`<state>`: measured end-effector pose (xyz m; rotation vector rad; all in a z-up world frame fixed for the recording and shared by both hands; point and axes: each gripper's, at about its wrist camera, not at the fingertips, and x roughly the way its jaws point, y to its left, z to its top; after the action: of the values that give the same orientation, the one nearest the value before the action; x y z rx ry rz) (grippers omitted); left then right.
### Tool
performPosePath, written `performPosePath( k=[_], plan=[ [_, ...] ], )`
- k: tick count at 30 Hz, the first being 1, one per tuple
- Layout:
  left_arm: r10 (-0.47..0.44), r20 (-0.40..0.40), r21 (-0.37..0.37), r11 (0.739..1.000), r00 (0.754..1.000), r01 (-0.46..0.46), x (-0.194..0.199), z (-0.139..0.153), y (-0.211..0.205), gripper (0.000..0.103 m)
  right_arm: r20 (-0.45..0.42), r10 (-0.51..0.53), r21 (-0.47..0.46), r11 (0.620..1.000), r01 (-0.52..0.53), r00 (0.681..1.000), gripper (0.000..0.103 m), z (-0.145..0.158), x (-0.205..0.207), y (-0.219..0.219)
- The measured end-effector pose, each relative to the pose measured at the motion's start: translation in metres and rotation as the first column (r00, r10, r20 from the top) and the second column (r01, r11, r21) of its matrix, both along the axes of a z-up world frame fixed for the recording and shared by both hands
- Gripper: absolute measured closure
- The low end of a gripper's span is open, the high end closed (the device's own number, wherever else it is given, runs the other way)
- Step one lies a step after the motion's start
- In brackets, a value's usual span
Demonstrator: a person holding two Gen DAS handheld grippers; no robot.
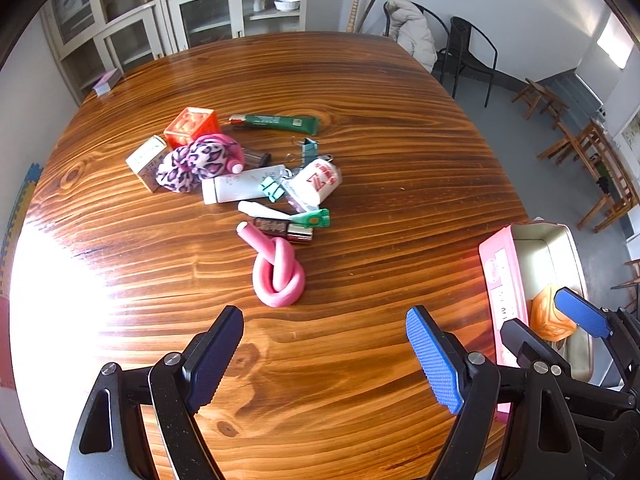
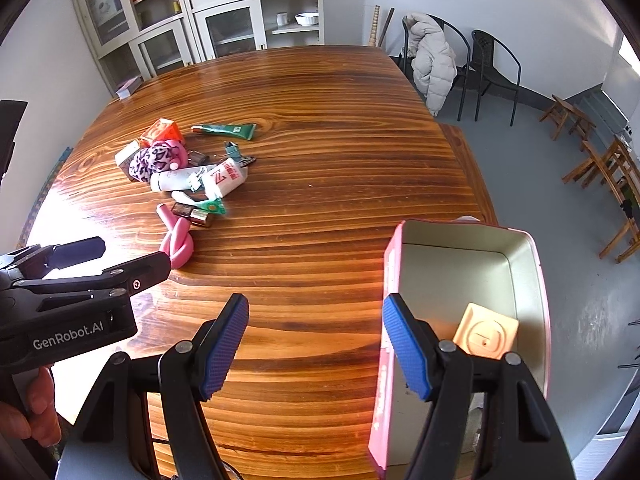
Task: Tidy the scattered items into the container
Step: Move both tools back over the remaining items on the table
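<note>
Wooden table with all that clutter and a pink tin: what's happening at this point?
A person holds a gripper in each hand over the wooden table. Both the left gripper and the right gripper are open and empty. The pink tin at the table's right edge holds one orange item. The rest is unsorted in a pile: a knotted pink foam roller, a green tube, a white bottle, an orange box and smaller bits.

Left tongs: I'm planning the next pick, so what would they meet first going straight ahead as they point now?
Probably the pink knotted foam tube, lying nearest ahead of the open left tongs; only bare table lies between, though depth is uncertain.
</note>
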<state>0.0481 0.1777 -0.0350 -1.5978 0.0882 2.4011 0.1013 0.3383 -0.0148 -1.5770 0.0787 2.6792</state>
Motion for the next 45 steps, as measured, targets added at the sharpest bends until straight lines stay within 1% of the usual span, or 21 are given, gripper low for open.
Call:
performPosePath(
  k=[8, 20, 30, 33, 39, 45],
  plan=[
    [0.03, 0.008, -0.004, 1.0, 1.0, -0.03, -0.005, -0.003, -0.025, 0.018, 0.015, 0.023, -0.01, 1.0, -0.023, 1.0, 0.03, -0.004, -0.011, -0.022],
    [0.081, 0.026, -0.018, 0.997, 0.996, -0.08, -0.015, -0.008, -0.072, 0.017, 0.041, 0.077, -0.022, 0.997, -0.076, 0.996, 0.03, -0.012, -0.029, -0.067],
    [0.126, 0.058, -0.029, 0.992, 0.99, -0.125, -0.025, -0.02, -0.115, 0.018, 0.119, 0.101, -0.081, 0.992, -0.092, 0.988, 0.03, -0.033, -0.048, -0.101],
    [0.134, 0.068, -0.029, 0.991, 0.989, -0.132, -0.029, -0.024, -0.126, 0.018, 0.132, 0.109, -0.092, 0.991, -0.097, 0.985, 0.03, -0.039, -0.054, -0.111],
    [0.138, 0.087, -0.028, 0.99, 0.987, -0.136, -0.038, -0.031, -0.143, 0.018, 0.158, 0.112, -0.147, 0.985, -0.089, 0.981, 0.03, -0.052, -0.067, -0.126],
    [0.138, 0.109, -0.029, 0.99, 0.984, -0.136, -0.047, -0.04, -0.155, 0.018, 0.176, 0.09, -0.13, 0.989, -0.068, 0.98, 0.03, -0.066, -0.084, -0.135]
  ],
)
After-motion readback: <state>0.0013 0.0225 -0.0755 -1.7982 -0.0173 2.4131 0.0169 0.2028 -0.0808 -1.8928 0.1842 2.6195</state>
